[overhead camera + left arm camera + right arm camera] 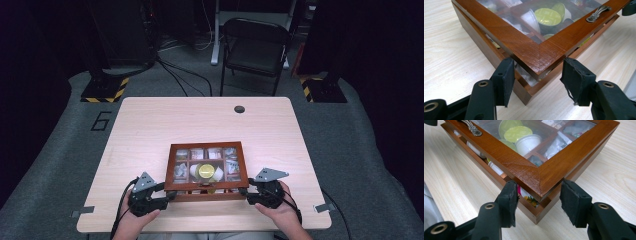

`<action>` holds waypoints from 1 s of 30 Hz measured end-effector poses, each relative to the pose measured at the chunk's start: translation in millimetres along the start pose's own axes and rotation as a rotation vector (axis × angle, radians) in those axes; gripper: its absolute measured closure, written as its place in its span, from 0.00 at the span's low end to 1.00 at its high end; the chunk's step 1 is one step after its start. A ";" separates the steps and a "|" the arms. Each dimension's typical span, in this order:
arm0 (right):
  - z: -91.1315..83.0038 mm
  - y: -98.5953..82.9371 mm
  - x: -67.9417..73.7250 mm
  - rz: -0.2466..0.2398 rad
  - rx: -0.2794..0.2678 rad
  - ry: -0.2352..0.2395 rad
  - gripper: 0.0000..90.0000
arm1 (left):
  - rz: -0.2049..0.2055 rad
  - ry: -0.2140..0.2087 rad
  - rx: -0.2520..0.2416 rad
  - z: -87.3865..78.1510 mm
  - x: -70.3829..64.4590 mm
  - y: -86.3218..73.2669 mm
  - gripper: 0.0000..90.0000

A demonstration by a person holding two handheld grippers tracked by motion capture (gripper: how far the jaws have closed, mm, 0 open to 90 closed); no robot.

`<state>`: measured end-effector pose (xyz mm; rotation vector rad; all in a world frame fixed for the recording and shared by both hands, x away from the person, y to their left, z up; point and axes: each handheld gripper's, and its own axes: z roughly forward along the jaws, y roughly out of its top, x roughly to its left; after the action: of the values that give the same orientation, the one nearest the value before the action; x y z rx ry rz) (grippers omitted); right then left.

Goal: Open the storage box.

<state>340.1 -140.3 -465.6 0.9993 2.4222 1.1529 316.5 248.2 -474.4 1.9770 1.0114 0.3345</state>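
A brown wooden box (170, 167) with a glass lid sits on the near middle of the light wood table (150, 125). Through the glass I see a yellow-green capsule (206, 171) and white packets in compartments. The lid (534, 53) stands slightly ajar over the base, with a gap at the front. My left gripper (167, 192) is open, its jaws straddling the front left corner (538, 65). My right gripper (245, 191) is open too, its jaws astride the front right corner (539, 187). A metal handle (597, 13) sits on the lid's front rail.
A dark folding chair (255, 47) stands beyond the far table edge, and cables run on the grey floor. A small dark grommet (239, 109) sits near the table's far edge. Bare tabletop lies left, right and behind the box.
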 end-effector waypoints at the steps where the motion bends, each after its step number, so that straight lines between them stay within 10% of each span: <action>1: 0.0 0.2 -0.2 0.003 -0.005 0.002 0.53 | -0.004 0.004 -0.005 0.3 0.7 0.4 0.48; 30: -11.5 20.2 -4.4 0.037 -0.068 -0.027 0.46 | -0.016 0.038 -0.046 -6.7 2.4 26.9 0.45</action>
<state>346.9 -141.0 -442.9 1.0357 2.3360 1.2176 328.5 246.0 -449.4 1.9267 1.0337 0.3846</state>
